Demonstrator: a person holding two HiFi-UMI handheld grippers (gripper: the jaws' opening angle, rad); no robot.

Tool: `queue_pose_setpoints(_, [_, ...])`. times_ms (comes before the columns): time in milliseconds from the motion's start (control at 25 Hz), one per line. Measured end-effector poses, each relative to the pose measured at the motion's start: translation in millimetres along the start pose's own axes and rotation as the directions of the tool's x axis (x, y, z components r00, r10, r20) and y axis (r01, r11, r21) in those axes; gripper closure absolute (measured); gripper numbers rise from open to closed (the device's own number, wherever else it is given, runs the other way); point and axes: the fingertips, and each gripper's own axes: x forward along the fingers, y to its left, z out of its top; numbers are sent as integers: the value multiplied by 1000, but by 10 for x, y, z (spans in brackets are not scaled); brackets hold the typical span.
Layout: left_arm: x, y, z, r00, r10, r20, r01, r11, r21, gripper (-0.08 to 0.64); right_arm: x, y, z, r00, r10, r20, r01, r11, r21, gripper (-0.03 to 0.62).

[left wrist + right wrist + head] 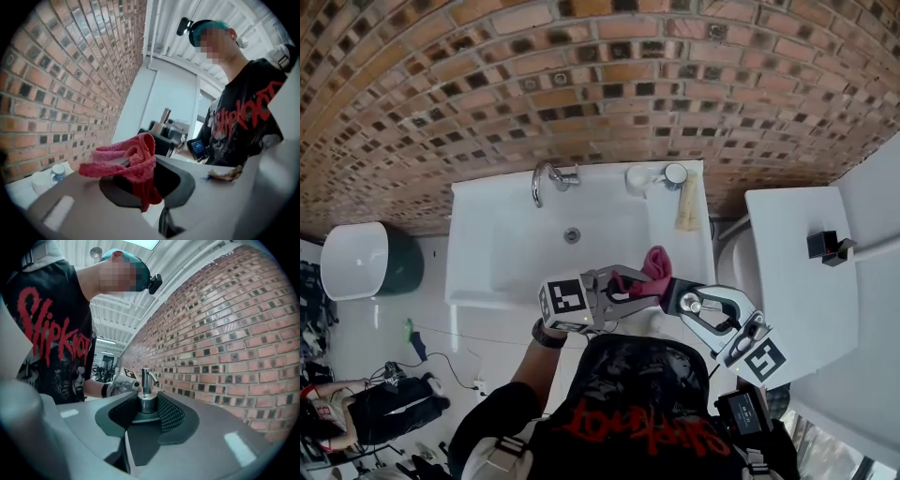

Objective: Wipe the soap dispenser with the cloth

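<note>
The left gripper point(140, 182) squeezed the cloth point(127, 160). The right gripper point(147, 414), at 3 o'clock, squeezed the soap dispenser point(147, 398). Rubbing softly while holding it still seemed best.

cloth point(133, 164): pink-red | soap dispenser point(147, 401): silver | wall point(600, 75): brown brick pattern | sink point(487, 234): white

Cloth point(132, 161) in left tool point(140, 183) above sink point(516, 246) front, soap dispenser point(147, 397) in right tool point(148, 412), faucet point(542, 180) behind, likely cup point(675, 173) back-right
</note>
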Motion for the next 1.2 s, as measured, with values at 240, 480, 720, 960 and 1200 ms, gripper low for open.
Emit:
queue_pose_setpoints(240, [-220, -97, 605, 991, -2, 134, -8, 997, 79, 511, 119, 318, -153, 979, 159, -126, -181, 965, -192, 458])
queue_pose_setpoints(480, [-108, -208, 515, 996, -80, -26, 84, 971, 222, 511, 178, 677, 148, 949, 305, -82, -316, 921, -230, 457])
queue_pose_setpoints(720, [-77, -278, 239, 979, -118, -167, 162, 947, 278, 512, 48, 717, 270, 928, 373, -1, -371, 923, -98, 457])
queue_pose_setpoints(960, [-173, -262, 155, 977, -170, -128, 196, 954, 227, 512, -131, 560, 735, 873, 382, 302, -401, 916, -1, 457])
queue_pose_setpoints(1200, [-203, -555, 519, 953, -296, -63, 300, 901, 314, 512, 92, 722, 308, 893, 434, 121, -439, 898, 19, 457])
